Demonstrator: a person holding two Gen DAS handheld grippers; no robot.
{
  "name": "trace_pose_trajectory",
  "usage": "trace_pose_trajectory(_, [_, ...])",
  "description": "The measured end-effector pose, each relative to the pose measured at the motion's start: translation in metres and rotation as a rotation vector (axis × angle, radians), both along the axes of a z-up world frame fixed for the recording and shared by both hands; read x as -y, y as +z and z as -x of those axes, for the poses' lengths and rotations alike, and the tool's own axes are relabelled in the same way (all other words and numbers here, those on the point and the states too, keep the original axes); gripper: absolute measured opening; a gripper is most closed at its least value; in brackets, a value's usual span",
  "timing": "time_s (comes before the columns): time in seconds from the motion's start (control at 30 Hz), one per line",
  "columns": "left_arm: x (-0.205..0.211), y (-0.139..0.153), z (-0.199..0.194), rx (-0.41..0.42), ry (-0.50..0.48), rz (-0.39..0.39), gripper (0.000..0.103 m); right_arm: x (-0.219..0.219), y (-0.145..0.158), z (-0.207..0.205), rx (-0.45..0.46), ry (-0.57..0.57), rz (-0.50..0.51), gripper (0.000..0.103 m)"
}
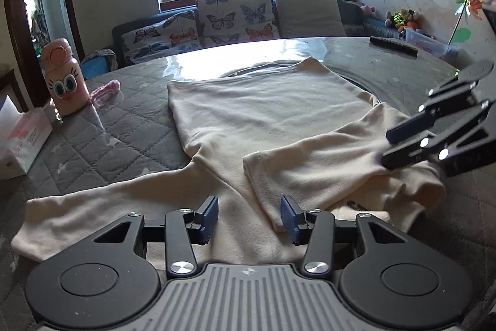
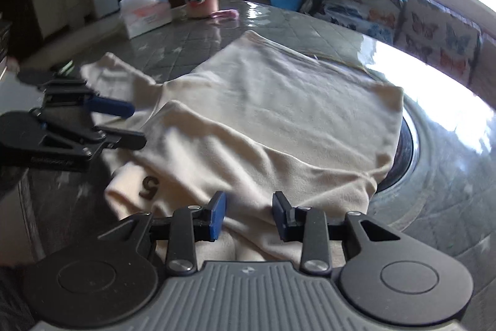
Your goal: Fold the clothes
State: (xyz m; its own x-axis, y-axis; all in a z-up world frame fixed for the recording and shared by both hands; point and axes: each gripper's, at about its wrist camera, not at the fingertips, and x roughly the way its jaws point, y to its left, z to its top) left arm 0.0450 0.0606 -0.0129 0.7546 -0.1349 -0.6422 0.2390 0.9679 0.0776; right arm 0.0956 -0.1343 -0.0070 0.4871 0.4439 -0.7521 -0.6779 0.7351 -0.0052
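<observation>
Cream shirt [image 1: 263, 114] lies spread on the quilted surface [image 1: 130, 126], right of the pink bottle [image 1: 63, 76]. Left tool [image 1: 249, 217] hovers over the near sleeve, fingers apart — right tool [image 2: 249, 214], further right of the bottle, gapes too, holding nothing.

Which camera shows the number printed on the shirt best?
The right wrist view: the brown 5 shows whole on the cream shirt, near the collar end. The left wrist view shows only a dark sliver of it under the folded sleeve.
</observation>
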Motion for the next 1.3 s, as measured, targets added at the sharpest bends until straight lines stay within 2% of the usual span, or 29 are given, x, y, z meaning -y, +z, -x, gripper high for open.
trace_pose_trajectory(0.17, [-0.017,0.004,0.003,0.001,0.070,0.018,0.048,-0.016,0.011,-0.003,0.000,0.032,-0.069,0.033])
trace_pose_trajectory(0.3, [-0.047,0.009,0.007,0.009,0.189,0.032,0.048,-0.042,-0.007,0.001,-0.066,0.108,-0.062,0.032])
trace_pose_trajectory(0.4, [-0.074,0.011,0.009,0.018,0.293,0.032,0.048,-0.052,-0.006,0.006,-0.047,0.151,-0.046,0.032])
trace_pose_trajectory(0.53, [-0.110,0.010,0.011,0.023,0.443,0.029,0.048,-0.065,0.001,-0.009,-0.020,0.130,-0.088,0.032])
trace_pose_trajectory(0.63, [-0.135,0.009,0.012,0.024,0.549,0.032,0.048,-0.075,-0.008,-0.023,-0.056,0.106,-0.102,0.032])
trace_pose_trajectory(0.77, [-0.161,0.004,0.009,0.017,0.662,0.036,0.048,-0.081,-0.013,-0.025,-0.052,0.111,-0.099,0.033])
trace_pose_trajectory(0.97, [-0.182,-0.003,-0.001,0.003,0.738,0.078,0.046,-0.074,-0.004,-0.018,-0.048,0.106,-0.100,0.033])
trace_pose_trajectory(1.03, [-0.184,-0.004,-0.005,0.008,0.736,0.088,0.042,-0.071,-0.002,-0.015,-0.042,0.100,-0.102,0.033])
trace_pose_trajectory(1.07, [-0.185,-0.004,-0.006,0.009,0.733,0.091,0.033,-0.068,0.000,-0.014,-0.039,0.096,-0.105,0.033])
trace_pose_trajectory(1.1, [-0.184,-0.003,-0.007,0.009,0.729,0.094,0.020,-0.066,0.002,-0.013,-0.035,0.091,-0.110,0.033])
trace_pose_trajectory(1.17, [-0.182,0.001,-0.008,0.018,0.722,0.099,0.008,-0.061,0.006,-0.011,-0.028,0.080,-0.120,0.033])
trace_pose_trajectory(1.3, [-0.165,0.022,-0.005,0.065,0.657,0.135,0.006,-0.049,0.012,-0.007,-0.014,0.052,-0.143,0.033])
